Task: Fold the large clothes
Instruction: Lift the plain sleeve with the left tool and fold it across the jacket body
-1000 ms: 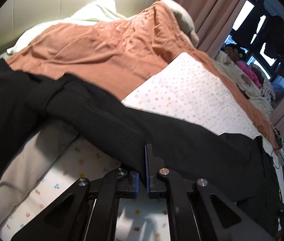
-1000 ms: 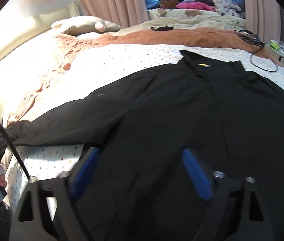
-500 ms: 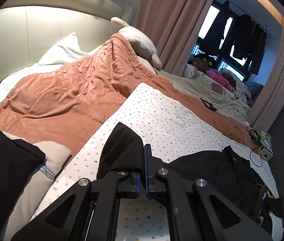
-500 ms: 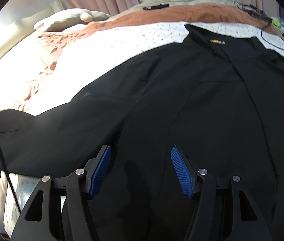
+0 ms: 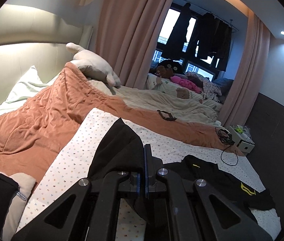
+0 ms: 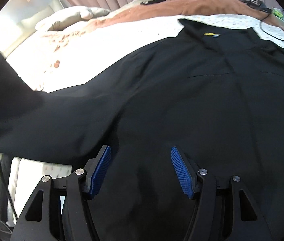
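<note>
Left hand-held gripper [image 5: 143, 172]: jaws closed, pinching black fabric, raised. Right hand-held gripper [image 6: 140, 172]: jaws spread wide apart, blue pads [image 6: 181, 172] exposed, nothing between them.

Two matte black handheld grippers, the left gripper [image 5: 144, 168] and the right gripper [image 6: 140, 170], show angular linkage arms with triangular cut-outs, round silver screws at the pivots and ribbed blue pads [image 6: 182, 172] lining their fingers.
</note>
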Motion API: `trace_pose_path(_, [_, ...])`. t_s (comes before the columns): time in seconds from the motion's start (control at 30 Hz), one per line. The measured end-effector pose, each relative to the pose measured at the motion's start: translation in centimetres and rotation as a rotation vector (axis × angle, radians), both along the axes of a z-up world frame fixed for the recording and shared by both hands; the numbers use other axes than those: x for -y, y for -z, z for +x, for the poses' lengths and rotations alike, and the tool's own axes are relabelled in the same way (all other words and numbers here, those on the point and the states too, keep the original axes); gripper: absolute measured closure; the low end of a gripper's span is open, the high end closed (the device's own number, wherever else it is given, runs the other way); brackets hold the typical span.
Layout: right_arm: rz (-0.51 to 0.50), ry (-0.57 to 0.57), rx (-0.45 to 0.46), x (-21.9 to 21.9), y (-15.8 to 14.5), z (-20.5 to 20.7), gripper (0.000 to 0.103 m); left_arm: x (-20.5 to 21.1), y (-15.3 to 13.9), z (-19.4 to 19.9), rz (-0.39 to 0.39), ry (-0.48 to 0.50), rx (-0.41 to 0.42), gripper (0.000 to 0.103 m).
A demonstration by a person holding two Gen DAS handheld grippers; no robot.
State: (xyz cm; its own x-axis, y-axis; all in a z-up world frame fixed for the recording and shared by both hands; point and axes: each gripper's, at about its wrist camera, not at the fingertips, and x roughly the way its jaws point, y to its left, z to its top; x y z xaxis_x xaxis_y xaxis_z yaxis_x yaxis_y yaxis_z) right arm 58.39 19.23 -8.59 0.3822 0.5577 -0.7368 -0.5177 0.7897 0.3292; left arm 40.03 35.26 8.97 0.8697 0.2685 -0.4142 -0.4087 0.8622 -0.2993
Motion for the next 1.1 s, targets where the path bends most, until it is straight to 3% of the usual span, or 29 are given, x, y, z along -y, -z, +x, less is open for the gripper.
trace_pose_path(0.3, [0.097,0.110,0.007,10.9,-2.7,-2.0,0.042,9.4,-2.3,5.8,0.035,0.164,0.040,0.098])
trace_pose_path(0.4, [0.117,0.156,0.036,14.4,-3.8,-2.9,0.032,12.7,-2.3,8.2,0.048,0.216,0.023,0.098])
trace_pose_path(0.47, [0.129,0.167,0.050,16.2,-4.1,-3.4,0.030,14.8,-2.2,9.5,0.056,0.249,0.007,0.098])
trace_pose_path(0.67, [0.146,0.214,0.065,20.5,-4.2,-4.5,0.021,20.6,-0.7,13.5,0.076,0.339,-0.066,0.098])
trace_pose_path(0.83, [0.176,0.278,0.046,24.4,-3.5,-5.0,0.020,24.9,0.8,16.1,0.082,0.407,-0.133,0.098])
trace_pose_path(0.97, [0.185,0.321,0.034,26.3,-2.9,-5.1,0.019,28.0,3.3,18.0,0.093,0.452,-0.235,0.098])
trace_pose_path(1.1, [0.206,0.366,-0.002,27.8,-2.3,-5.2,0.019,30.1,7.2,20.2,0.049,0.517,-0.361,0.098])
